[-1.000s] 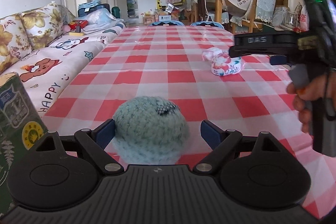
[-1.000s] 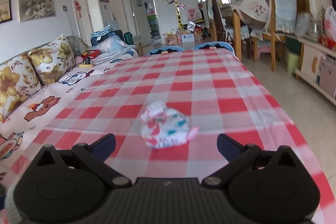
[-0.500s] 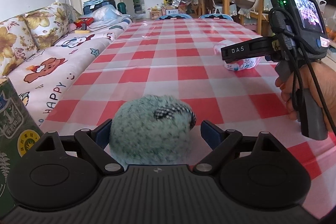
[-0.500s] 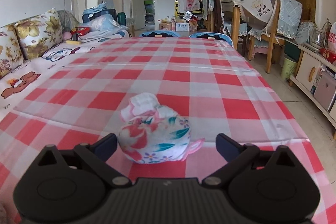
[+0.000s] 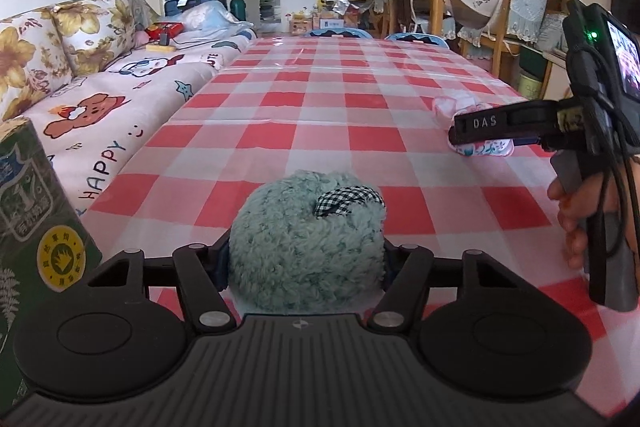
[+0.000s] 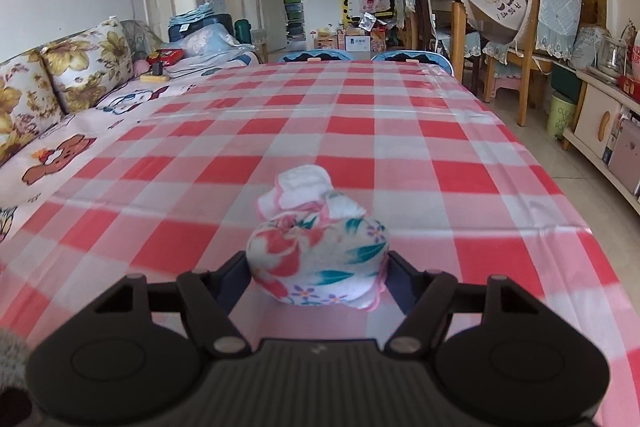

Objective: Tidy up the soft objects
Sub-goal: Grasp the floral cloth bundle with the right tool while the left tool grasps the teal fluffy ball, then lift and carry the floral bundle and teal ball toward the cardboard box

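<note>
A fluffy teal ball with a black-and-white checked patch lies on the red-and-white checked tablecloth. My left gripper is closing on it, and both pads touch its sides. A rolled floral cloth bundle with a white and pink top sits further right on the table. My right gripper is closing too, its pads against both sides of the bundle. In the left wrist view, a hand holds the right gripper, and one of its fingers crosses in front of the bundle.
A green carton stands right beside my left gripper at the table's left corner. A sofa with cartoon covers runs along the table's left side. Two blue chairs stand at the far end. The table's right edge drops to the floor.
Both grippers' jaws have drawn in from wide apart to the sides of their objects. The right gripper has moved forward and down until the floral bundle sits between its fingers.
</note>
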Demonstrator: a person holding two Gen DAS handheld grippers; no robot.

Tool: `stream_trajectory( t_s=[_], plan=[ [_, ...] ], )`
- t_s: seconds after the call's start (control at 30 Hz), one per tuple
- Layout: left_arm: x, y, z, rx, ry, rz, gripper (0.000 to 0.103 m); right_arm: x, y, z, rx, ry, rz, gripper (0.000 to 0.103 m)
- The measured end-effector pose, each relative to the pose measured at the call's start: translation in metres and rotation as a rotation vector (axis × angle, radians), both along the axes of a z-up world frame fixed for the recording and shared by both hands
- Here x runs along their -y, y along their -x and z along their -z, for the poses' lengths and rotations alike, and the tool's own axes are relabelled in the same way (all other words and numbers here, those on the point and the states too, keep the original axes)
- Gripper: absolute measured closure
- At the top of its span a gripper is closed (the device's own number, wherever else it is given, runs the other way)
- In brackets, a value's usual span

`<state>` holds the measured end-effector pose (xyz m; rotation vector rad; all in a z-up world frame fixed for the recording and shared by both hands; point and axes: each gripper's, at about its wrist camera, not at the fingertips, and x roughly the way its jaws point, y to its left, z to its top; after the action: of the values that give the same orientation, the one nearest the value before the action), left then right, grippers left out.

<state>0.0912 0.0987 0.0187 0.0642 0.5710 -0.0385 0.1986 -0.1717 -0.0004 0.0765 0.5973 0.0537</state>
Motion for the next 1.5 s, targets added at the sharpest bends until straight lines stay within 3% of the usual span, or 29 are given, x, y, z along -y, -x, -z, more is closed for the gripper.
stream_trajectory(
  t_s=[0.53, 1.0, 1.5],
  plan=[
    [-0.011, 0.050, 0.000, -0.023, 0.028, 0.033, 0.026, -0.034, 0.092, -0.001, -0.005, 0.018, -0.072, 0.032],
    [-0.024, 0.076, -0.001, -0.048, 0.076, 0.078, 0.026, -0.053, 0.146, -0.011, -0.107, -0.011, -0.139, 0.034],
    [-0.046, 0.088, -0.022, -0.010, 0.138, 0.072, 0.026, -0.064, 0.190, -0.048, -0.085, -0.049, -0.157, 0.034]
  ],
)
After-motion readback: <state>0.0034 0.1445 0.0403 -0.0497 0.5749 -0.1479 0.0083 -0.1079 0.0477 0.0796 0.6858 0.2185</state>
